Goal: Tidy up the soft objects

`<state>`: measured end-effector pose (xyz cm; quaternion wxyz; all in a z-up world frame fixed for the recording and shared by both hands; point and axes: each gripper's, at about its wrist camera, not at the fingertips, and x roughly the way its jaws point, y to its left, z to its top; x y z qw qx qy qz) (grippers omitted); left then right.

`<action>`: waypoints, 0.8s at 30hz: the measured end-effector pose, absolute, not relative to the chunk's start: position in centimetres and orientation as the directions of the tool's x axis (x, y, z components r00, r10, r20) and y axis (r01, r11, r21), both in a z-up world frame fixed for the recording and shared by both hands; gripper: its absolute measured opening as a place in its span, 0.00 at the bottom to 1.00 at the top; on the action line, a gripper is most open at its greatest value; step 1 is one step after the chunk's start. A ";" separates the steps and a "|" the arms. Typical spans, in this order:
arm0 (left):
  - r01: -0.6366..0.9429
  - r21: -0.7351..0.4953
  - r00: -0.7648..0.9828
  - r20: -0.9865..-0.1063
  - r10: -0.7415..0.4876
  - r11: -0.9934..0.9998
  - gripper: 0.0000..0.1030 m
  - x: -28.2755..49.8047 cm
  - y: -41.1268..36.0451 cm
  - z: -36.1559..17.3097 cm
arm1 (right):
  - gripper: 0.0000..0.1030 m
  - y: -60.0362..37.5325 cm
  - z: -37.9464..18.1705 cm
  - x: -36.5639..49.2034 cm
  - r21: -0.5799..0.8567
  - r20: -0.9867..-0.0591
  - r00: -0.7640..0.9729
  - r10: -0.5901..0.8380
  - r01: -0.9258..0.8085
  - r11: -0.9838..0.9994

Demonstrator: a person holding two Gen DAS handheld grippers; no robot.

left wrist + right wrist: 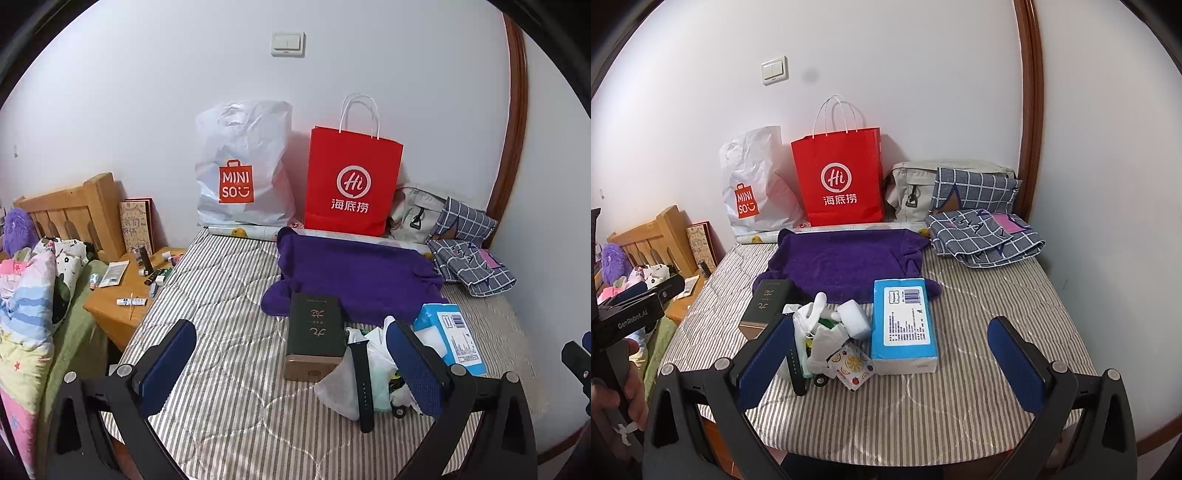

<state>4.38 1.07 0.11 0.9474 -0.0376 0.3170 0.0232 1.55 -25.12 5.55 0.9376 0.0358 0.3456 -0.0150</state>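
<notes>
Each tool is a black frame ending in two flat fingers faced with textured dark-blue pads. On the left tool [291, 369] and the right tool [890, 363] alike, round silver screws sit at the finger pivots, behind the pads. From the right wrist view, the left tool's black body bears white lettering, "GenRobot.AI", with a hand [617, 391] wrapped around its dark handle.

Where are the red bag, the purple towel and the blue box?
red bag [838, 181]: right wrist view, on its white logo.
purple towel [842, 262]: right wrist view, middle of the cloth.
blue box [905, 317]: right wrist view, on its white label.
</notes>
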 end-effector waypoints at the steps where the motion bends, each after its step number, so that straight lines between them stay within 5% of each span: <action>1: -0.066 -0.050 0.798 -0.602 0.022 0.997 1.00 4.6 0.9 0.1 | 1.00 -25.2 5.5 1.8 0.060 -0.649 0.761 0.002 0.049 0.997; 24: -0.097 -0.016 0.809 -0.584 0.070 0.995 1.00 7.2 1.1 -0.2 | 1.00 -25.1 5.1 4.6 0.080 -0.634 0.772 0.042 0.011 0.997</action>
